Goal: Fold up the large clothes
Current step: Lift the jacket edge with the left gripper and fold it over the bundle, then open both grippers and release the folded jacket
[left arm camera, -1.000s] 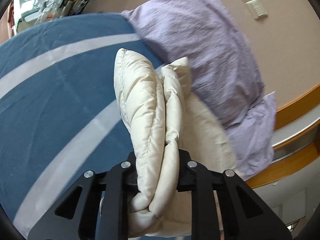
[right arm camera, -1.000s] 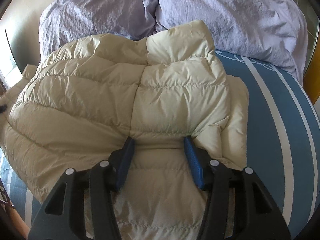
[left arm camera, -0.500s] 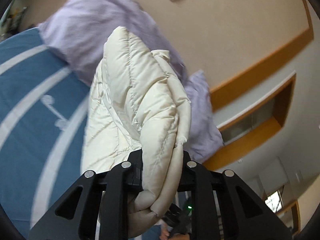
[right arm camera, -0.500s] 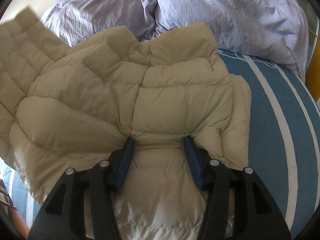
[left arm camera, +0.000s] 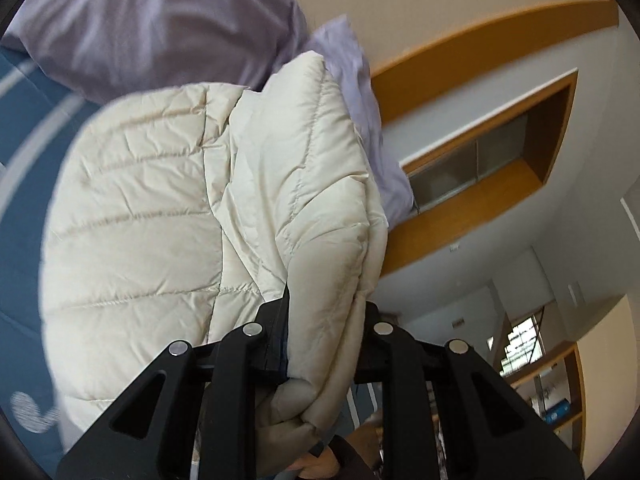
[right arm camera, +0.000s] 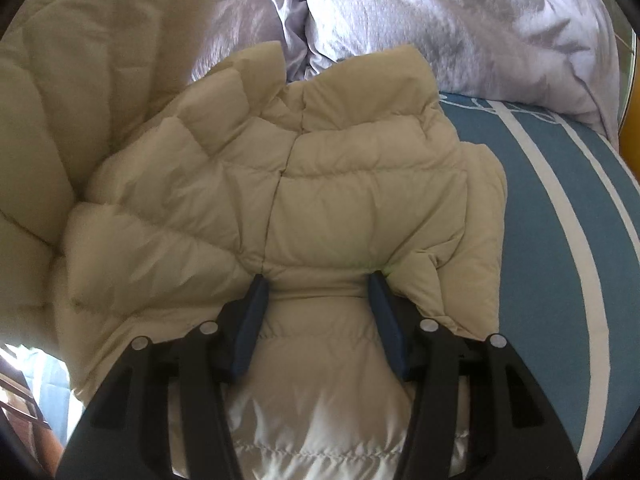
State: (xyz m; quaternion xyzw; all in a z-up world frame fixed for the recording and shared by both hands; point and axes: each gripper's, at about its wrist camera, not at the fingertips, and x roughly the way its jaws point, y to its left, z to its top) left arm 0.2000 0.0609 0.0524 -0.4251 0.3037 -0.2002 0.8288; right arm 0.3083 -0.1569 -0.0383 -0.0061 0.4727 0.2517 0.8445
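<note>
A cream quilted puffer jacket (right arm camera: 352, 200) lies on the blue bed with its collar toward the pillows. My right gripper (right arm camera: 318, 284) is shut on a bunched fold of the jacket near its middle, blue pads pressing both sides. My left gripper (left arm camera: 322, 304) is shut on a thick doubled edge of the same jacket (left arm camera: 168, 216) and holds it lifted above the bed. In the right wrist view that raised part (right arm camera: 60, 92) hangs as a large flap at the upper left, over the rest of the jacket.
Lilac pillows (right arm camera: 460, 20) lie at the head of the bed behind the jacket. The blue cover with white stripes (right arm camera: 560, 220) shows to the right. A wall with wooden trim and a recessed shelf (left arm camera: 492, 168) fills the right of the left wrist view.
My left gripper has swung up and across with its jacket edge, the view turning from the bed to the wall. That flap has risen at the left of the right wrist view. The right gripper stayed put.
</note>
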